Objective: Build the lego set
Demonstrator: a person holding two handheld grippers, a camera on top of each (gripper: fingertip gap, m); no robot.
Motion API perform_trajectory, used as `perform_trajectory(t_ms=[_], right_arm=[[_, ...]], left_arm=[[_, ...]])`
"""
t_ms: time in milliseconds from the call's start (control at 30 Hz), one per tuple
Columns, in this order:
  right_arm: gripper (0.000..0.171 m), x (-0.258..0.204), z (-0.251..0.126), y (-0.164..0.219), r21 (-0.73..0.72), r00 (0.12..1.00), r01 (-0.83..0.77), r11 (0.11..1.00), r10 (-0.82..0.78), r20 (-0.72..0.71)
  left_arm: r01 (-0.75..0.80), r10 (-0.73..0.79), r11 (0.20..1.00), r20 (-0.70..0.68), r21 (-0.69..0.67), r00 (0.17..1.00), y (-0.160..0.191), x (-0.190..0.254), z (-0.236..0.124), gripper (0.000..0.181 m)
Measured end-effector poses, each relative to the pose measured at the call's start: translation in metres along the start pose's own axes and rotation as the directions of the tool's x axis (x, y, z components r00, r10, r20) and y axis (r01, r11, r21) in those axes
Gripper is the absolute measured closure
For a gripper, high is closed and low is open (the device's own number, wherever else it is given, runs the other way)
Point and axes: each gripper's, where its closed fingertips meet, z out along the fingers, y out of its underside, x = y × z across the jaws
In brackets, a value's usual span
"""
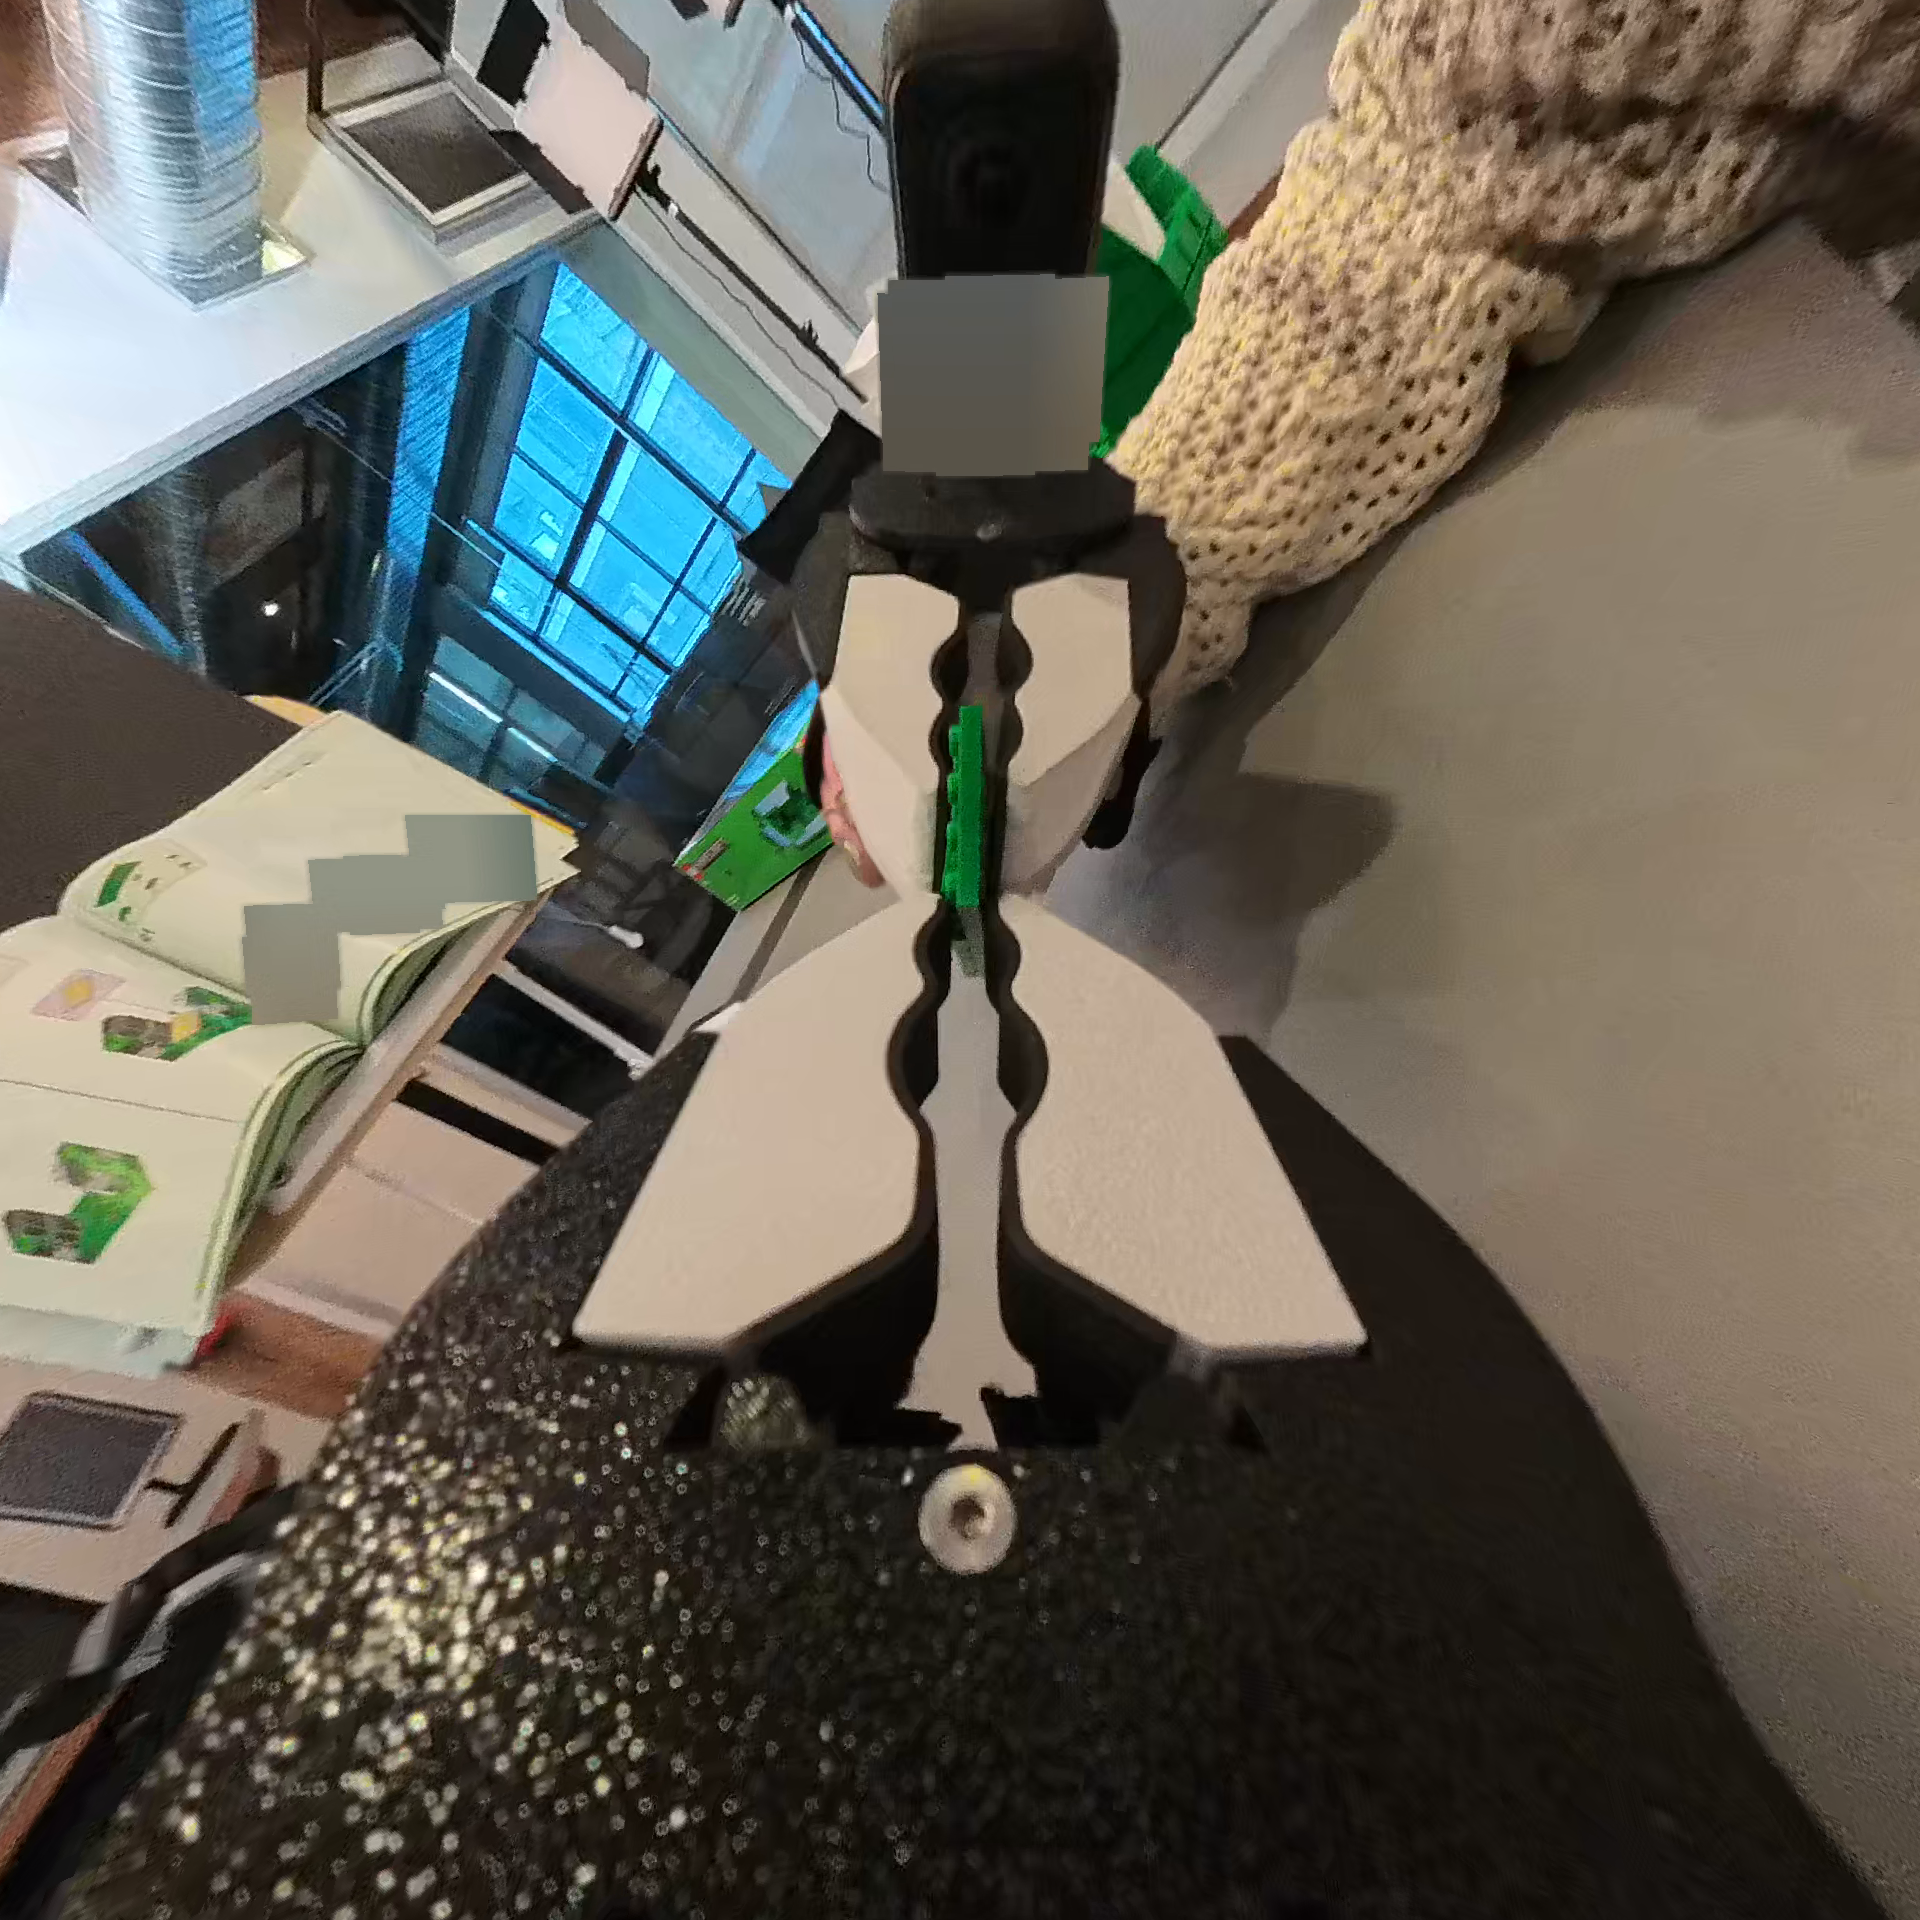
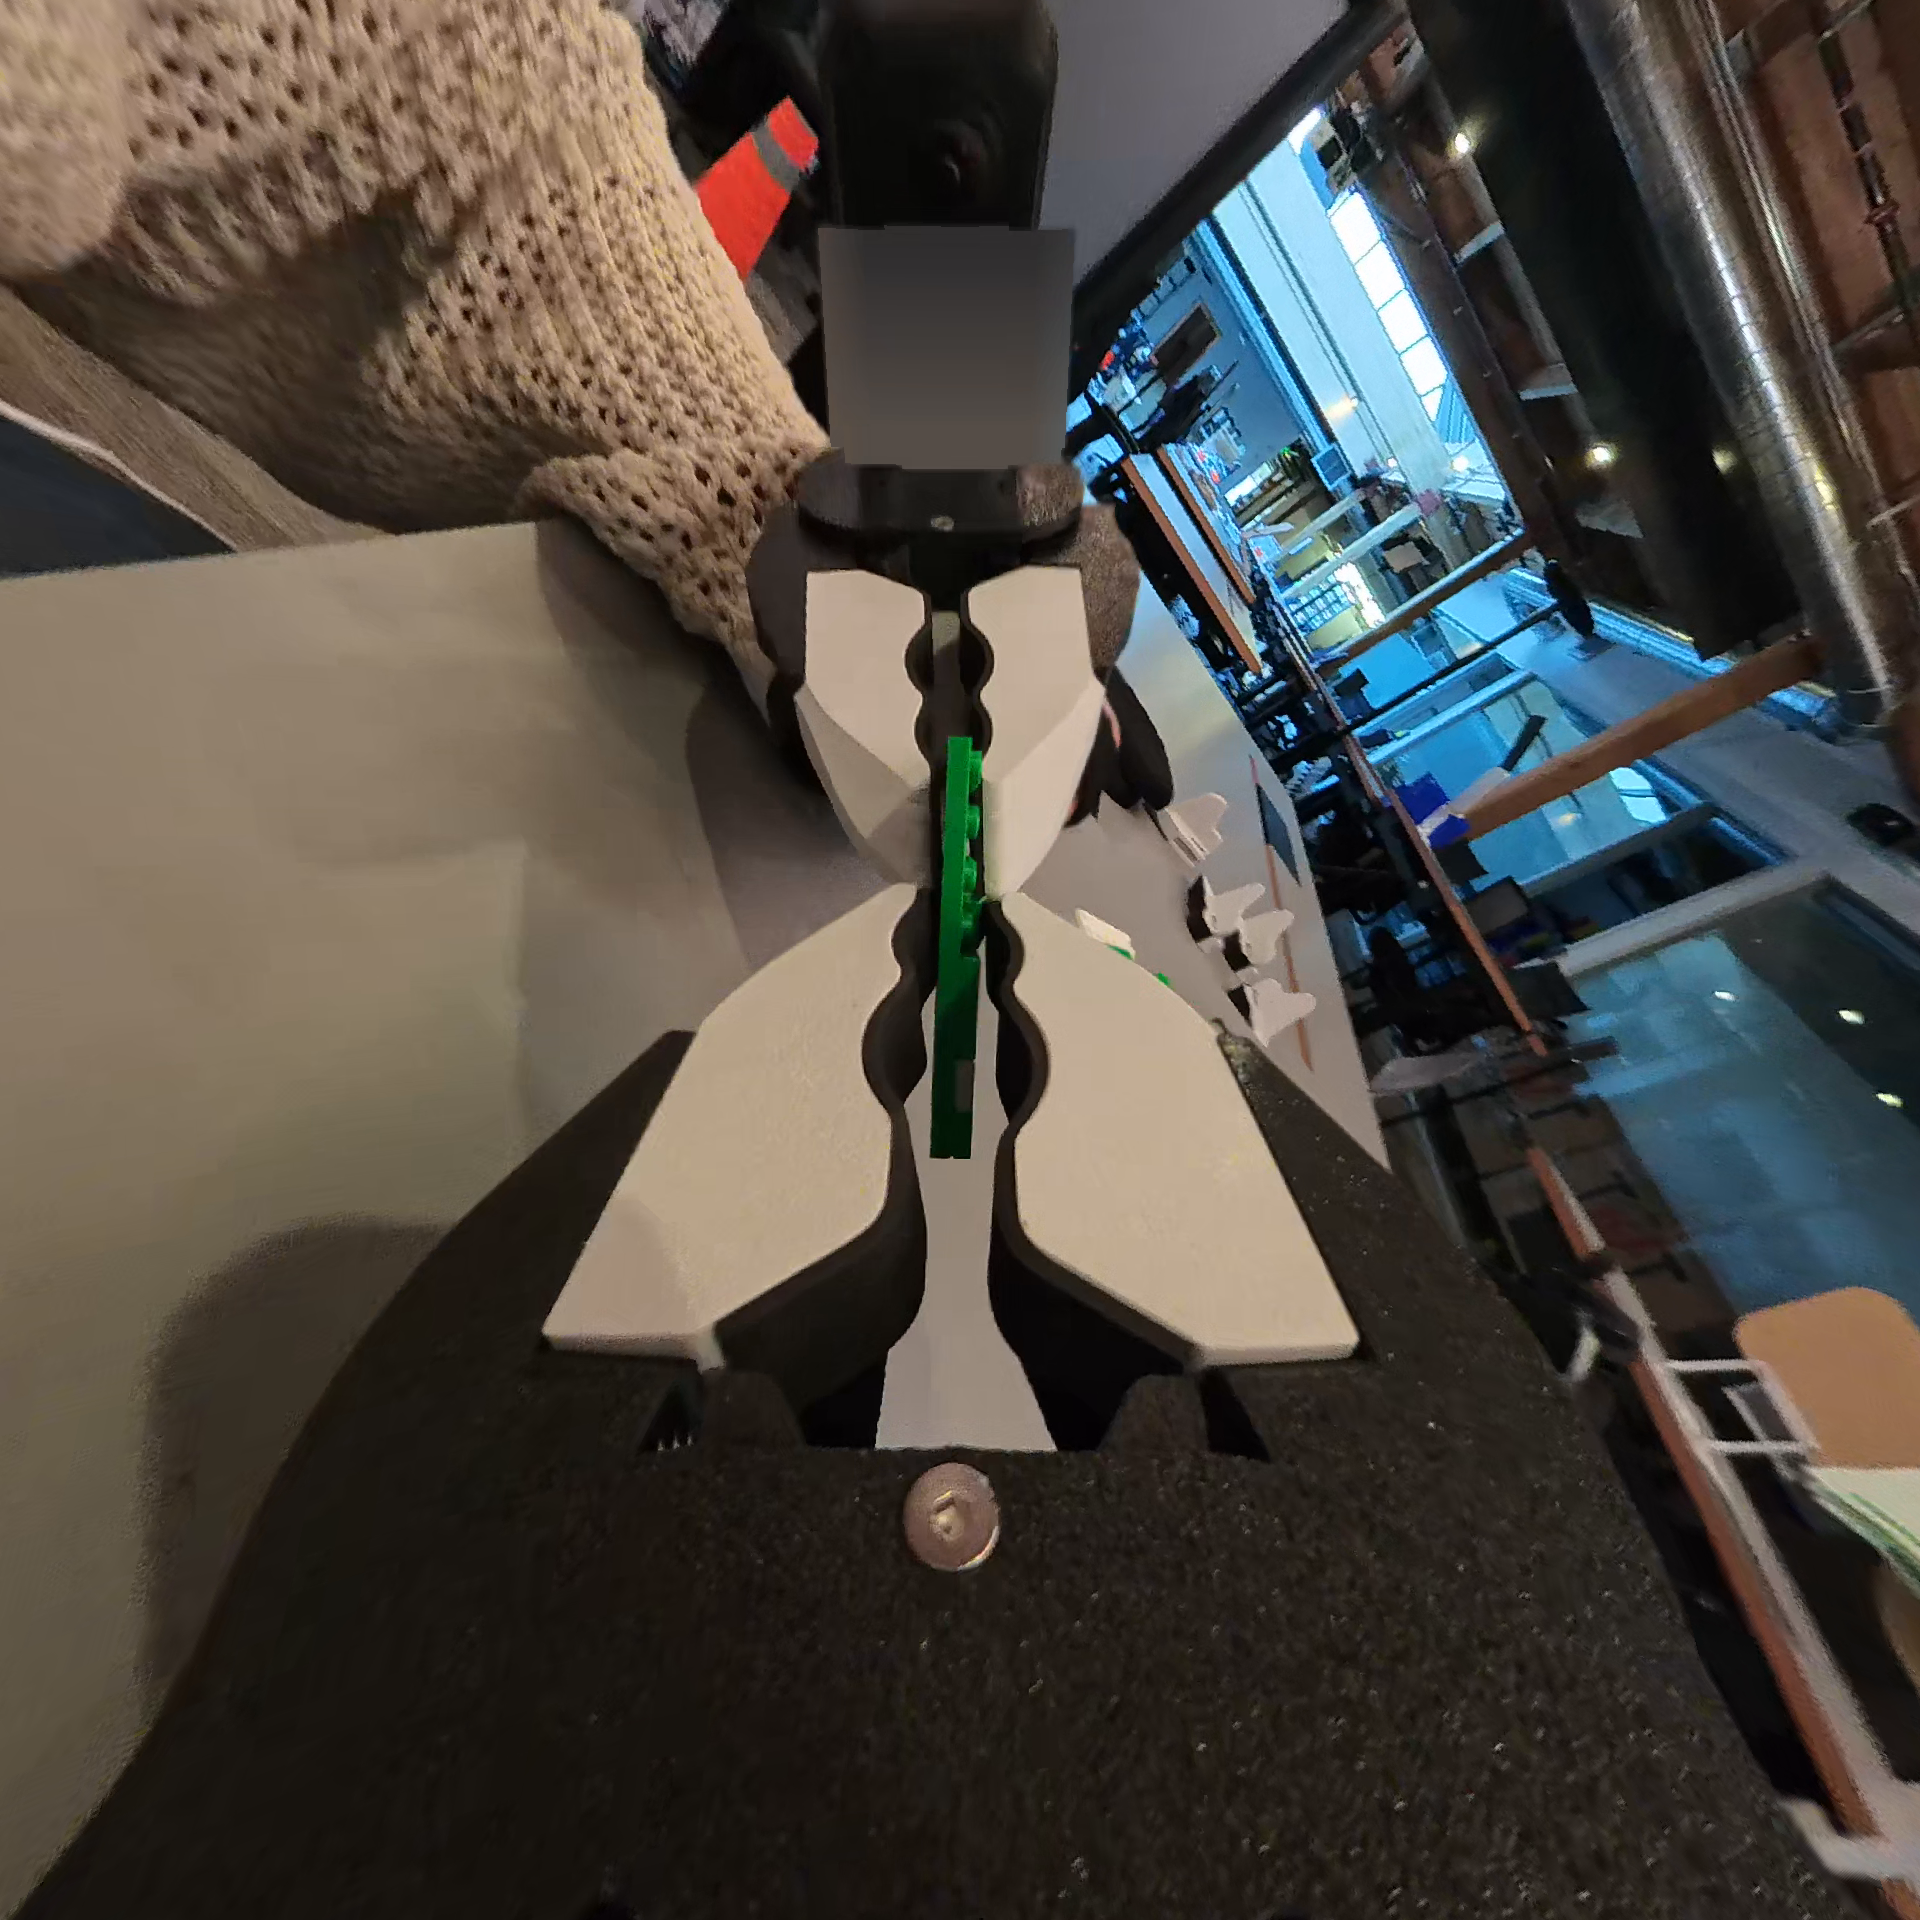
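Two grippers, tip to tip, both clamped on one flat green studded Lego plate [image 2: 958, 956]
Left gripper [image 1: 966, 925] and right gripper [image 2: 951, 920] pinch it edge-on between fingertips; any twist could pop it free

Most of the green plate [image 2: 957, 966] is hidden, because the white fingers [image 2: 790, 1122] of the right gripper [image 2: 951, 925] and the left gripper [image 1: 961, 935] squeeze it from both ends. Only its thin edge shows, so its top cannot be seen. The cream sleeve [image 1: 1455, 343] is cut off by the picture's edge, and it covers the hand. The open booklet [image 1: 177, 1049] on the left is blurry and runs off the picture. Small white clips [image 2: 1247, 935] far off on the table [image 2: 312, 831] are too small to tell apart. The green box [image 1: 764, 831] hides partly behind a finger.
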Motion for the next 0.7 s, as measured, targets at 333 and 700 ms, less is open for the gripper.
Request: perform_trajectory(t_ms=[333,700], right_arm=[[0.161,0.002,0.0,0.012,-0.154,0.969,0.222,0.963,-0.236,-0.077],[0.164,-0.01,-0.001,0.018,-0.193,0.989,0.148,0.97,-0.142,0.044]], left_arm=[[-0.15,0.155,0.98,0.031,-0.129,0.987,0.012,-0.001,0.001,0.176],[-0.276,0.277,0.949,-0.015,-0.154,0.961,0.014,0.01,0.005,0.176]])
